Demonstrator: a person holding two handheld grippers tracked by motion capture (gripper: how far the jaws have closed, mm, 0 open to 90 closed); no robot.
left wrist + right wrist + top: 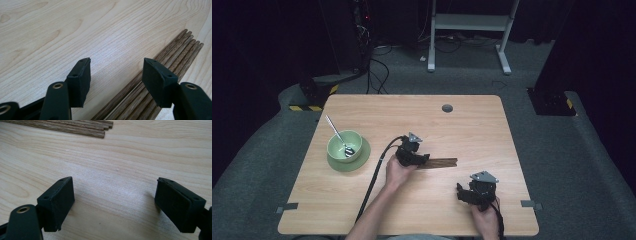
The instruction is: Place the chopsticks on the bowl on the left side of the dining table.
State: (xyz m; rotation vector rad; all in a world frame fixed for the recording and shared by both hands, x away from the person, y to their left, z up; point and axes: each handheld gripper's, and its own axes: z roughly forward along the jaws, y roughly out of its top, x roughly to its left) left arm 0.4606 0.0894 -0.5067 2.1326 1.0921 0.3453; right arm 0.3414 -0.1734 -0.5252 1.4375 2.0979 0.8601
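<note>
A bundle of several dark wooden sticks lies flat near the middle of the table. My left gripper sits at the bundle's left end. In the left gripper view the jaws of that gripper stand apart, low over the table. The sticks run slantwise under and past the right-hand jaw, and bare wood lies between the pads. My right gripper rests nearer the front edge. In the right gripper view that gripper is open over bare table, with the stick ends farther off.
A green bowl with a metal spoon in it stands on a green saucer at the table's left. A dark cable hole lies near the far edge. A thick cable trails from the left gripper toward the front.
</note>
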